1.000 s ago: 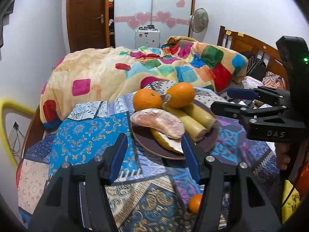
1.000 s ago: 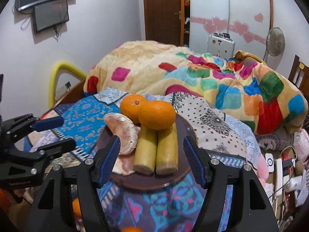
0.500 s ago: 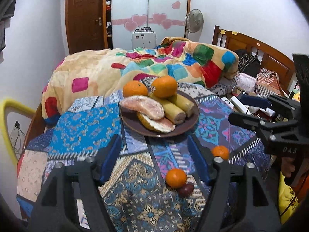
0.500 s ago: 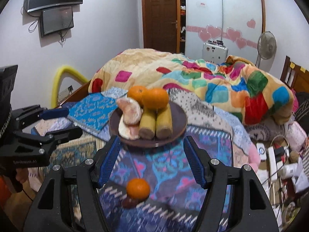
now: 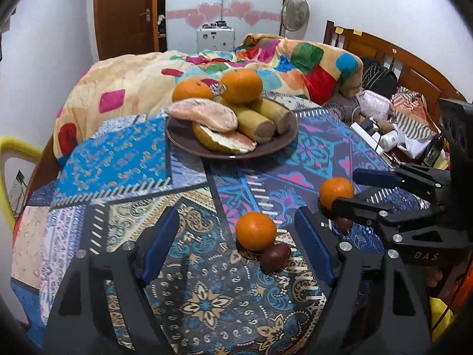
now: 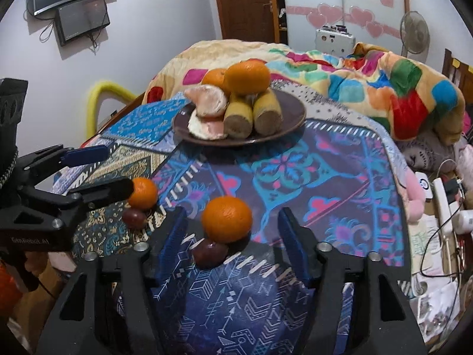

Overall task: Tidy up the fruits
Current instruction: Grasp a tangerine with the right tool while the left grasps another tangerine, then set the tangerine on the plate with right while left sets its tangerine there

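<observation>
A brown plate at the far side of the table holds two oranges, pomelo pieces and two yellow cylinders of fruit. Nearer lie two loose oranges, each with a small dark red fruit beside it. My left gripper is opening, with one orange and its dark fruit between the fingers, untouched. My right gripper is closing around the other orange and dark fruit; gaps show on both sides, so the pads are not touching.
The table wears a patchwork patterned cloth. Behind it is a bed with a colourful quilt. Cables, a power strip and clutter lie off the table's right edge. A yellow chair back stands at the left.
Both grippers have drawn back from the plate and sunk, bringing the two loose oranges between their fingers. The left jaws have widened and the right jaws have narrowed.
</observation>
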Motion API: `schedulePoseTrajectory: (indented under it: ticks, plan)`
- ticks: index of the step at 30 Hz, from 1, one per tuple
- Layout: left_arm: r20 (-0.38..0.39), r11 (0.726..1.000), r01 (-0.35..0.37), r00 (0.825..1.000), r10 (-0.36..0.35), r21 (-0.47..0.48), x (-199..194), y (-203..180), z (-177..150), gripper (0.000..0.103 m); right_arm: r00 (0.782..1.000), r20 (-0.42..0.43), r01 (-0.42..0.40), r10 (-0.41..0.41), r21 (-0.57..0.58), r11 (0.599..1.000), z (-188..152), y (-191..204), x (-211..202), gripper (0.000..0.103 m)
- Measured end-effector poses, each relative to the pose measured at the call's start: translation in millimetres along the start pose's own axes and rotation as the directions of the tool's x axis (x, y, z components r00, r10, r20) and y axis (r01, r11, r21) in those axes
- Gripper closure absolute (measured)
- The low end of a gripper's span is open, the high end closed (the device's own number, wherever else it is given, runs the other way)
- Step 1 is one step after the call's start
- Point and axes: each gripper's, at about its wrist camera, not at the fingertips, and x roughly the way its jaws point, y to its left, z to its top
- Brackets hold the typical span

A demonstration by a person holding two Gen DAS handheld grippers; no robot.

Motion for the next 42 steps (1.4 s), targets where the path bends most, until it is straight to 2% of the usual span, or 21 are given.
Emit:
schedulePoseTrajectory:
  ticks: [1, 3, 7, 11, 13, 21, 29, 36, 42]
  plan:
    - [-0.003, 1.0, 0.006, 1.0, -0.006, 0.0, 2, -1, -1, 0.027, 1.0, -0.005, -0.007, 0.007, -0.003, 1.0, -1, 1, 2, 0.058]
    - [-0.014, 1.0, 0.017, 1.0, -0.017, -0.002, 6, -2, -3, 0.033, 1.0, -0.013, -0.017, 0.017, -0.008, 1.0, -2, 3, 5, 0.063]
    - [-0.036, 0.999, 0.044, 0.998, -0.044, -0.002, 13, -4, -5, 0.046, 1.0, -0.008, -0.005, 0.005, -0.014, 1.0, -3, 2, 7, 0.068]
    - [-0.059, 0.998, 0.06, 0.996, -0.06, 0.007, 20, -5, -7, 0.065, 1.0, -0.003, -0.021, 0.021, -0.003, 1.0, -2, -1, 6, 0.069]
    - [-0.061, 0.996, 0.085, 0.995, -0.085, -0.003, 20, -5, -8, 0.069, 1.0, 0.001, -0.022, 0.022, -0.003, 1.0, -2, -1, 6, 0.069]
    - [-0.021, 0.998, 0.059, 0.998, -0.059, 0.008, 11, -1, 2, 0.07, 0.999, 0.044, -0.014, 0.015, -0.012, 1.0, 12, -1, -3, 0.07]
    - [0.04, 1.0, 0.014, 0.999, -0.014, -0.006, 4, 19, 29, 0.069, 0.995, 0.1, 0.018, -0.015, -0.026, 0.999, 41, -5, -5, 0.069]
    - [0.078, 1.0, -0.009, 0.997, 0.011, -0.028, 13, 36, 54, 0.069, 0.992, 0.127, 0.023, -0.019, -0.03, 0.999, 68, -10, 5, 0.069]
    - [0.077, 0.999, -0.028, 0.997, 0.031, -0.031, 30, 50, 69, 0.069, 0.989, 0.143, 0.045, -0.038, -0.046, 0.998, 89, -14, 17, 0.069]
